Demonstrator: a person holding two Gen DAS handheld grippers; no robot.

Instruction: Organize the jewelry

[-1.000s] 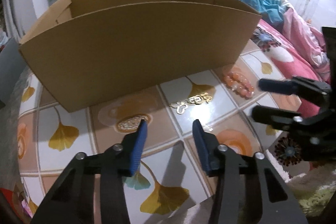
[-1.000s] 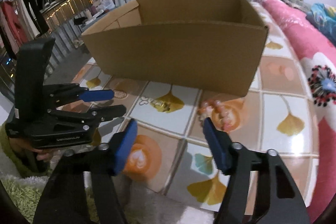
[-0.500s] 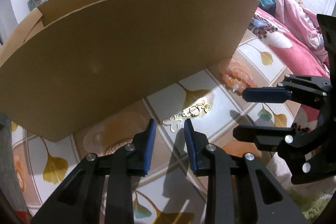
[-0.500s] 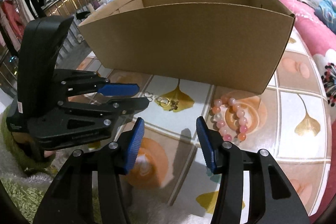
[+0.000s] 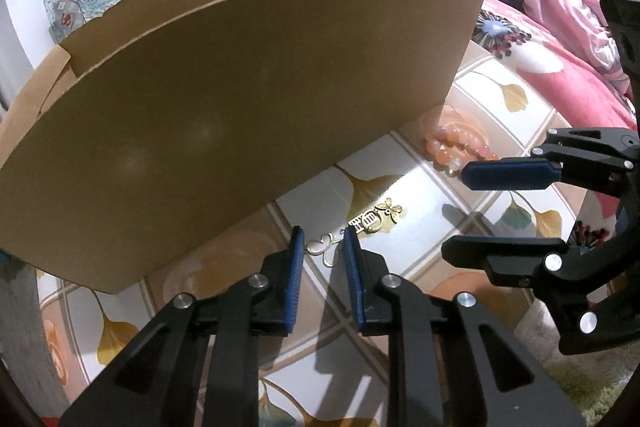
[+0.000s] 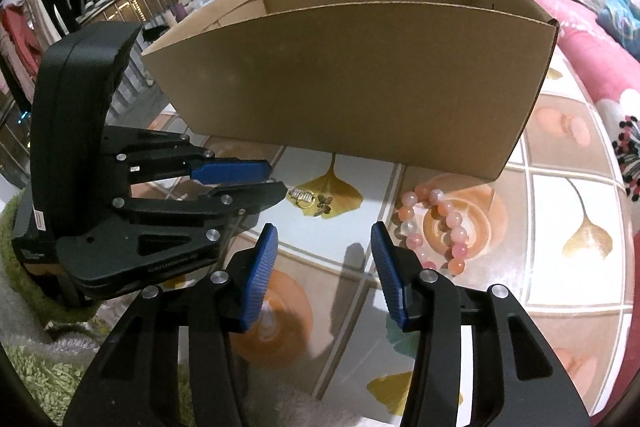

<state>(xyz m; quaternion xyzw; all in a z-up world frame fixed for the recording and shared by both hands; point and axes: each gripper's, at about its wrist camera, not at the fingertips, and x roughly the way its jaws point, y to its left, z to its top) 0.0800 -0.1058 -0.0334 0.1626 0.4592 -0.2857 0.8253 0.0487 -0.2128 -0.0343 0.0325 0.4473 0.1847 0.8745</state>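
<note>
A gold chain piece with small charms (image 5: 370, 221) lies on the tiled tabletop (image 5: 424, 183) in front of a cardboard box (image 5: 240, 115). My left gripper (image 5: 322, 239) points down at it with its jaws closing. The chain's loop end sits between the tips, and the pads are not pressing on it. In the right wrist view the same gold piece (image 6: 308, 199) lies just past the left gripper (image 6: 276, 183). A pink and orange bead bracelet (image 6: 436, 227) lies just right of my right gripper (image 6: 323, 239), whose jaws are closing slowly with nothing between them.
The open-topped cardboard box (image 6: 360, 87) stands close behind both pieces. A pink floral blanket (image 5: 560, 67) borders the table on the right. A green shag rug (image 6: 40, 367) lies below the table's near edge, and clothes hang on a rail (image 6: 60, 7) at far left.
My left gripper has moved forward onto the gold piece, rolled a little and narrowed its jaws. The right gripper's jaws have narrowed a little.
</note>
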